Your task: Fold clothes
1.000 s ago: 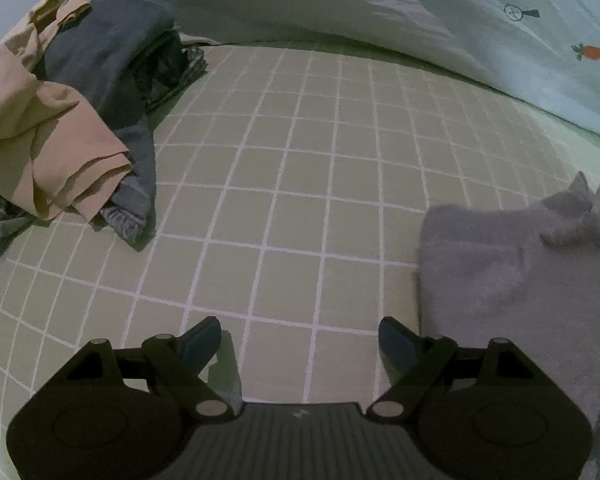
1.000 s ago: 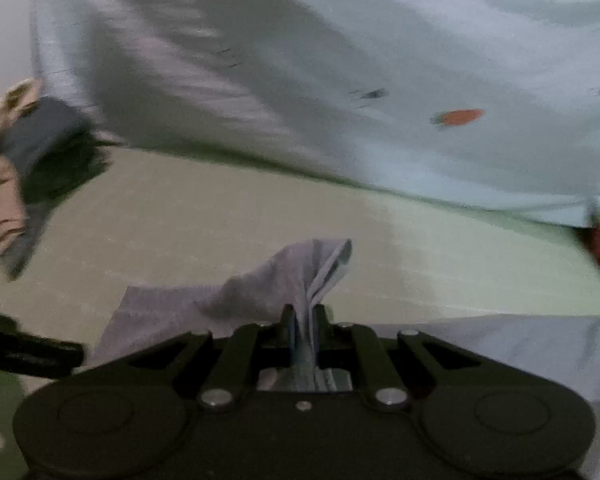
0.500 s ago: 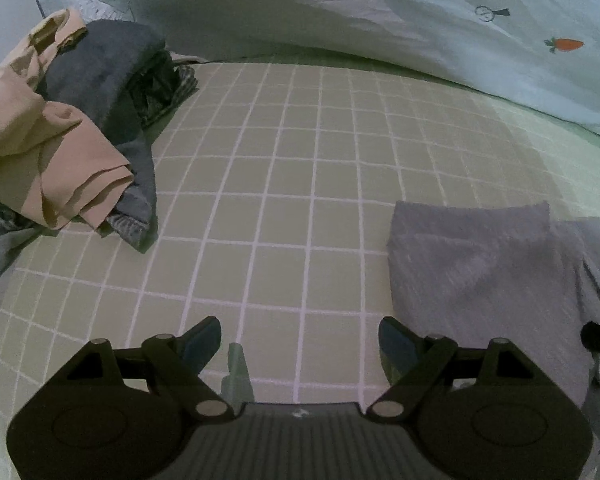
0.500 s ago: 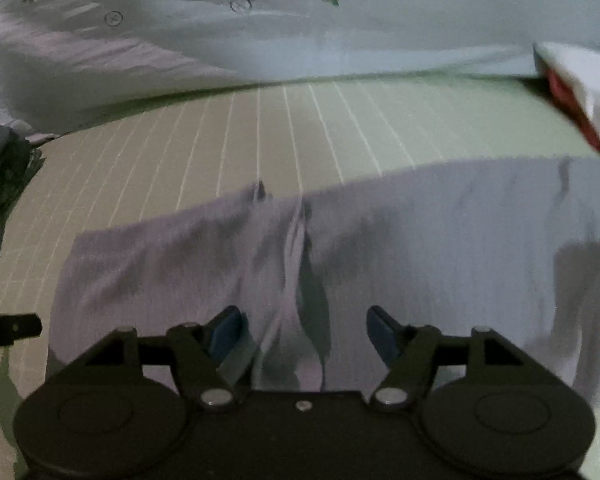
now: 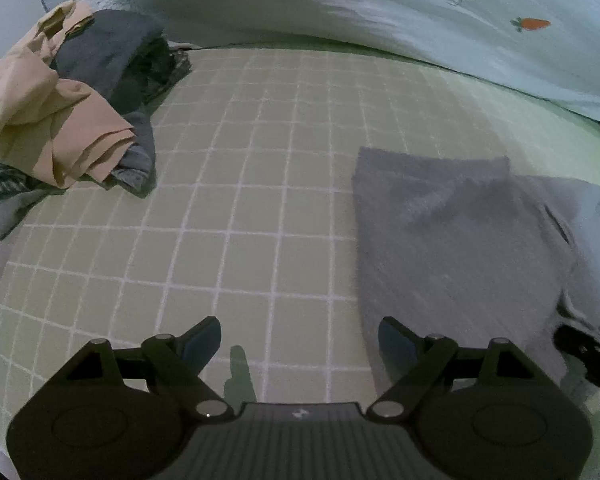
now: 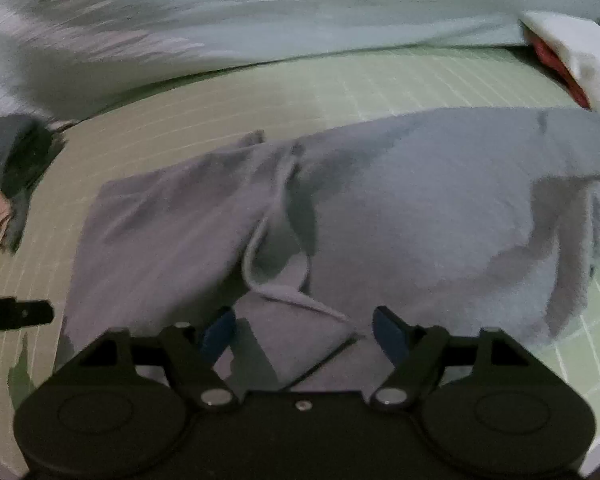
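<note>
A grey garment (image 5: 452, 240) lies spread on the green checked sheet (image 5: 260, 200), to the right of my left gripper (image 5: 298, 332). The left gripper hangs open over bare sheet with nothing between its fingers. In the right wrist view, my right gripper (image 6: 303, 320) hovers low over the same grey garment (image 6: 420, 208). Its jaws are closing, and a raised fold with a pale hem lies between them; the pads do not press on it. A tip of the right gripper (image 5: 580, 348) shows at the garment's right edge. The left gripper (image 6: 16, 314) pokes in from the left.
A pile of unfolded clothes (image 5: 60, 120), beige and dark grey, sits at the far left of the sheet. A pale blanket with carrot prints (image 5: 380, 0) bounds the back. A white and red cloth (image 6: 572, 52) lies at the back right.
The right gripper has let go of the raised fold it pinched and stands open low over the garment, which has dropped flat. The open left gripper has shifted toward the garment.
</note>
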Demonstrator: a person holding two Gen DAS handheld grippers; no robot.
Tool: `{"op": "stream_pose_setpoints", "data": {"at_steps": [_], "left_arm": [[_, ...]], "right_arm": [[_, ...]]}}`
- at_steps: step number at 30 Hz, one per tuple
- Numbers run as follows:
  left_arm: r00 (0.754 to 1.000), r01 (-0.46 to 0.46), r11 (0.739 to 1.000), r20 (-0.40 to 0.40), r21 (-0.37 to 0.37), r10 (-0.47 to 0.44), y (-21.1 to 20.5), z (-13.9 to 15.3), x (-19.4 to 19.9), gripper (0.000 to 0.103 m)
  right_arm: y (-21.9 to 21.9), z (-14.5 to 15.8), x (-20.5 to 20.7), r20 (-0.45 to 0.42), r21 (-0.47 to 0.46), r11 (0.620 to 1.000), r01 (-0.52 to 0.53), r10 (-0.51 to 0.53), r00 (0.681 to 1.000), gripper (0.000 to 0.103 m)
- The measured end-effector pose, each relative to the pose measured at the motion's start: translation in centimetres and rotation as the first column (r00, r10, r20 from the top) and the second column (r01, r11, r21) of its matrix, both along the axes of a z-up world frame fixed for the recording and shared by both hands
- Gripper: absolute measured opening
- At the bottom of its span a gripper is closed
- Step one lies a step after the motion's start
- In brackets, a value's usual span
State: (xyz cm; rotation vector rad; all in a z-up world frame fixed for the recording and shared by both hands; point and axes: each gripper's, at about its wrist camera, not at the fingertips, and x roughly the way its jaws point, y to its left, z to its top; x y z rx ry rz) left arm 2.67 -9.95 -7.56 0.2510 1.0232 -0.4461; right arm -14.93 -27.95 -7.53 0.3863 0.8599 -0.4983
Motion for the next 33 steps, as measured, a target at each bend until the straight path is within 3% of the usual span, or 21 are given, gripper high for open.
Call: {"op": "stream_pose_setpoints", "data": {"at_steps": [2,4,9,12,13,15,17,19,22,25,29,33], "left_arm": [[1.0,0.015,1.0,0.005,0.005,-0.015,-0.2,0.1,-0.9,0.086],[1.0,0.026,1.0,0.016,0.012,-0.027,-0.3,0.2,-1.7,0.086],[1.0,0.005,1.0,0.018,0.016,-0.005,-0.2,0.3,-2.9,0.086],[1.0,-0.015,1.0,0.009,0.018,0.014,-0.7,0.1,-3.3,0.086],[1.0,-0.018,1.0,0.008,0.019,0.018,-1.0,0.1,-3.5,0.086],[1.0,-0.01,1.0,0.023,0.024,0.009,-1.9,0.3,-3.9,0.086],[0.999,-0.013,1.0,0.031,0.026,0.012,-3.0,0.3,-4.5,0.088],[0.999,-0.026,0.999,0.031,0.027,0.026,-4.3,0.3,-5.0,0.088],[0.999,-0.045,0.999,0.022,0.006,0.045,-6.2,0.5,-6.4,0.088],[0.996,-0.076,0.997,0.038,0.001,0.076,-8.6,0.8,-7.5,0.089],[0.992,-0.108,0.994,0.06,-0.012,0.108,-12.2,1.6,-9.0,0.089],[0.989,-0.109,0.994,0.101,-0.008,0.109,-15.3,2.2,-11.0,0.089]], "right_arm": [[0.0,-0.4,0.2,-0.007,-0.003,1.0,-0.027,0.027,1.0,0.017],[0.3,0.2,-0.2,0.004,-0.023,0.999,-0.025,0.026,1.0,0.004],[1.0,3.1,-3.4,0.065,-0.102,0.994,0.031,-0.024,0.998,0.004],[-0.2,1.0,-3.9,-0.034,-0.011,0.999,0.044,-0.044,0.998,0.007],[-0.5,0.2,-4.0,-0.067,0.006,0.999,0.052,-0.052,0.996,0.017],[-0.9,0.5,-4.6,-0.05,-0.002,0.999,0.048,-0.049,0.998,0.031],[-1.3,1.4,-5.5,-0.013,-0.06,0.997,0.054,-0.055,0.998,0.066],[-2.4,2.1,-6.5,0.024,-0.097,0.993,0.069,-0.066,0.997,0.079],[-5.3,2.3,-8.2,0.021,-0.074,0.992,0.104,-0.102,0.995,0.085],[-8.7,2.2,-10.8,0.044,-0.074,0.986,0.148,-0.145,0.988,0.1],[-15.3,1.8,-13.9,0.059,-0.043,0.97,0.24,-0.238,0.97,0.103],[-22.4,1.6,-16.9,0.067,-0.069,0.93,0.361,-0.357,0.932,0.103]]}}
